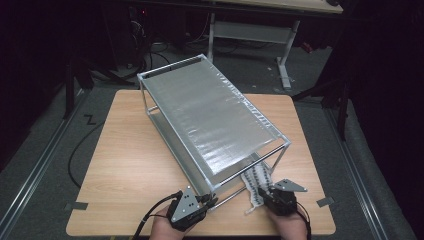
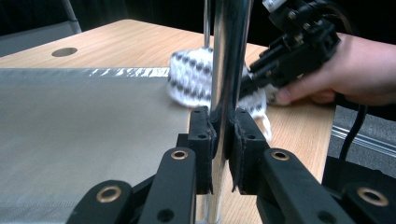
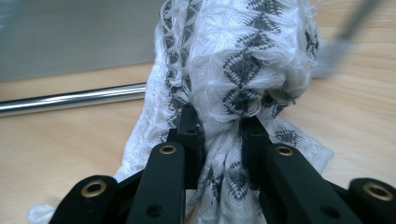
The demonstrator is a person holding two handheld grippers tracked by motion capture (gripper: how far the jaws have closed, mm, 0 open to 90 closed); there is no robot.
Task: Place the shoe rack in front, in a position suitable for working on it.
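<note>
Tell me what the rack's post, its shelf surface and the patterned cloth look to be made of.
The post looks like polished chromed metal: mirror reflections run along it. The shelf surface seems a silvery woven or mesh sheet, matte with faint sheen; the exact material is unclear. The cloth looks like soft knitted yarn, white with dark patterning and fuzzy, fraying fibres.

Left gripper and right gripper: black jointed jaws with brass-ringed pivots, grey three-cornered top plates, trailing black cables.

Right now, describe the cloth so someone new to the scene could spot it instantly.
Find the two-tier metal rack sitting diagonally on the wooden table. At its near right corner, by the table's front edge, lies the cloth, pinched in the right tongs. It is the one soft thing there: white knit with dark zigzags.
</note>
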